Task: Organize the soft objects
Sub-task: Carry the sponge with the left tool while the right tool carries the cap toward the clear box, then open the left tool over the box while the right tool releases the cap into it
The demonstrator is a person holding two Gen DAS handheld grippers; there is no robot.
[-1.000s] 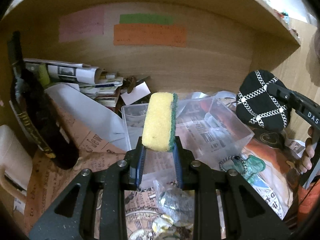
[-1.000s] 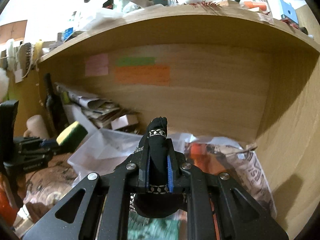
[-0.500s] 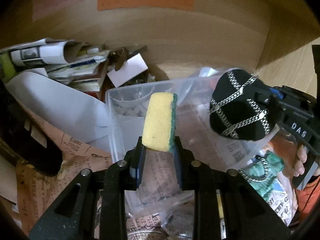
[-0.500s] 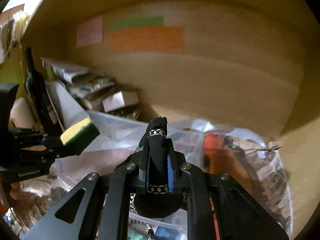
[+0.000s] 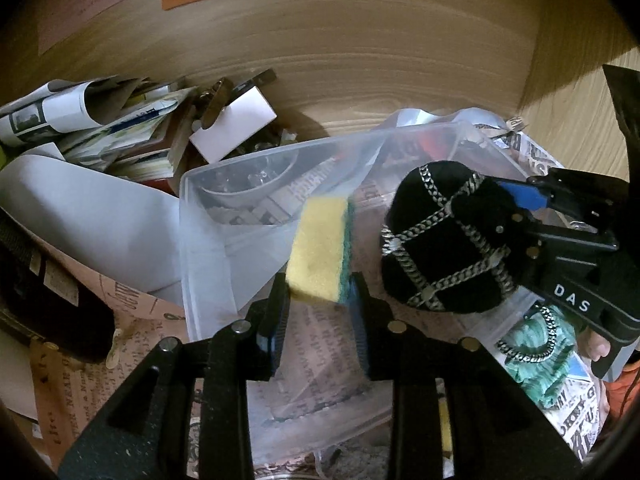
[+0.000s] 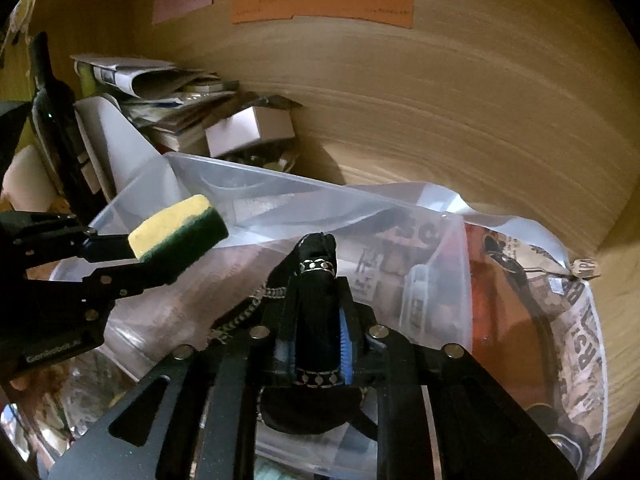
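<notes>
My left gripper (image 5: 320,292) is shut on a yellow sponge with a green scrub side (image 5: 320,248) and holds it above the clear plastic bin (image 5: 192,216). My right gripper (image 6: 316,312) is shut on a black soft pouch with silver chains (image 6: 316,272) and holds it over the right half of the same bin (image 6: 248,196). The pouch (image 5: 448,236) and right gripper also show in the left wrist view, just right of the sponge. The sponge (image 6: 180,228) and left gripper (image 6: 132,256) show at the left of the right wrist view.
The bin stands in a wooden cubby on printed newspaper (image 5: 536,160). A paper stack (image 5: 100,120) and white box (image 5: 236,128) lie behind it at the left. A dark bottle (image 6: 56,104) stands at far left. A green chained item (image 5: 536,344) lies at right.
Both grippers have moved forward and down into the cubby, over the clear bin. The sponge and the pouch are now closer together above it.
</notes>
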